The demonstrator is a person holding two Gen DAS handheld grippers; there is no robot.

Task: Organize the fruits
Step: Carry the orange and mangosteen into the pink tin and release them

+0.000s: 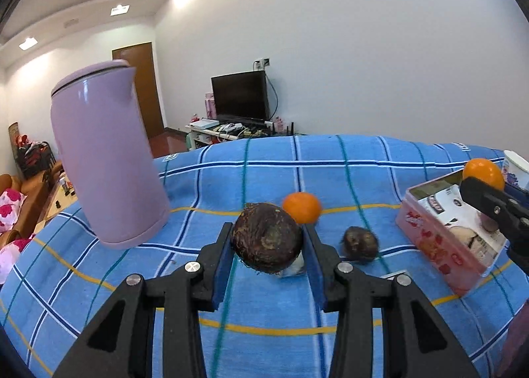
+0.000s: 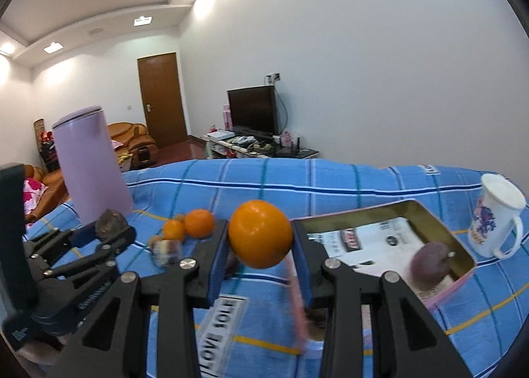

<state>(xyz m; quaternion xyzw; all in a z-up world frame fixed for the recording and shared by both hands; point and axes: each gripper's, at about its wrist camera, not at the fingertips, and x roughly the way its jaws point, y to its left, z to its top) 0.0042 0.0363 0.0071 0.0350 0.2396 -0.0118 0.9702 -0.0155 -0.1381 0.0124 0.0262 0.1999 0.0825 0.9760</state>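
We see the pink tin (image 2: pixel 463 280) lying open near the right edge of the blue checked cloth (image 1: pixel 258 312), printed paper lining its floor and one dark purple fruit (image 2: pixel 429 265) resting in its near right corner; just beyond the tin, by the cloth's right edge, stands a white mug (image 2: pixel 496 212), its contents hidden from us. At the cloth's left side a tall lilac kettle (image 1: pixel 105 159) stands upright with its lid on. On the cloth between kettle and tin lie a small orange (image 1: pixel 301 207), a smaller dark brown fruit (image 1: pixel 359 243) just right of it, and in the right wrist view a second, smaller orange (image 2: pixel 173 230) touching the first, with a blurred small object in front of them that we cannot identify. Behind the cloth, from left to right, we make out a tan leather sofa (image 2: pixel 130 140), a wooden door (image 2: pixel 162 98) and a dark television (image 2: pixel 253 110) on a low white stand against the white wall. Our left gripper (image 1: pixel 267 239) is clamped on a large dark brown fruit (image 1: pixel 266 240), held just above the cloth's middle. Our right gripper (image 2: pixel 260 239) grips a large orange (image 2: pixel 260 234), held in the air above the tin's left rim
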